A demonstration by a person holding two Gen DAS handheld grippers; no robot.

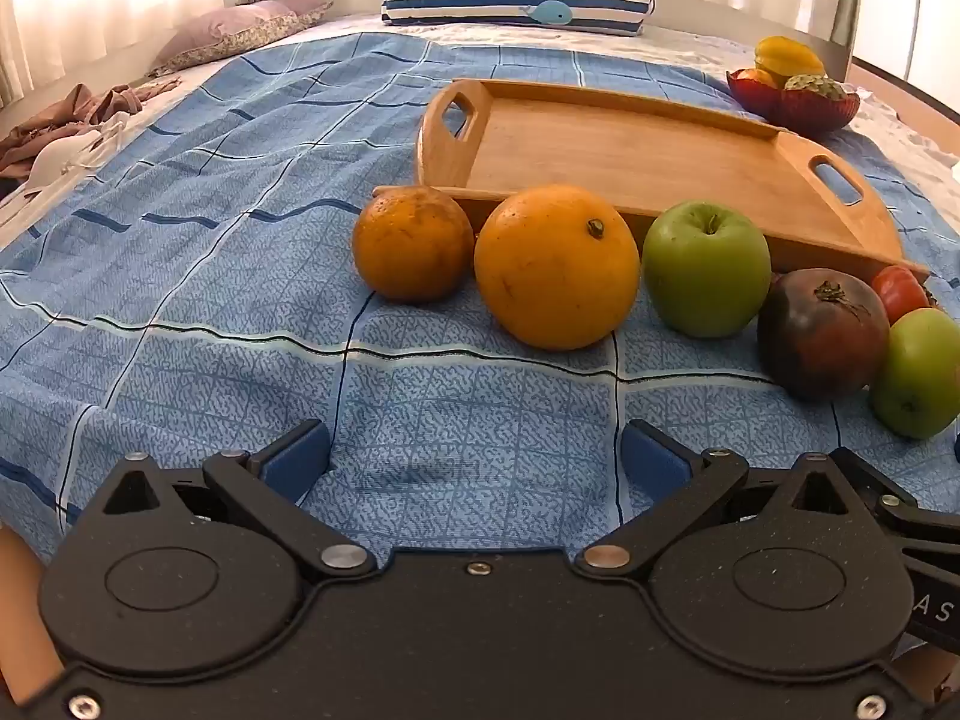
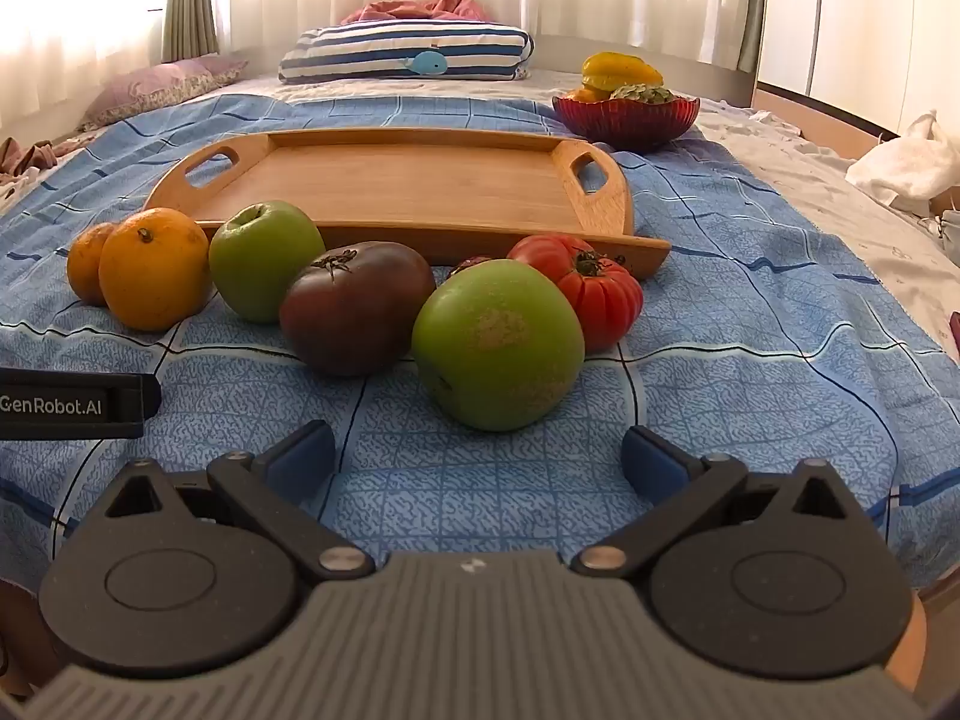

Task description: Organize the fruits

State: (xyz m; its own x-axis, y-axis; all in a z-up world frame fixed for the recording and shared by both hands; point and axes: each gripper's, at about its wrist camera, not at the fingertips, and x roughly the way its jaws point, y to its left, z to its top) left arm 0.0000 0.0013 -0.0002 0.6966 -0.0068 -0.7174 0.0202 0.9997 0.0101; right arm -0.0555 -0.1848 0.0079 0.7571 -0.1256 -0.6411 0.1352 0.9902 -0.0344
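Your wooden tray [image 2: 384,192] lies empty across the upper centre of the right wrist frame, long axis left to right, its near edge just behind the fruit row. The large green apple [image 2: 498,345] sits at frame centre, directly ahead of your right gripper [image 2: 478,459], which stands wide open and empty. Your left gripper [image 1: 476,459] is likewise spread and empty, facing the large orange [image 1: 556,267]. Bare blue bedsheet [image 2: 750,408] at lower right gives approach room.
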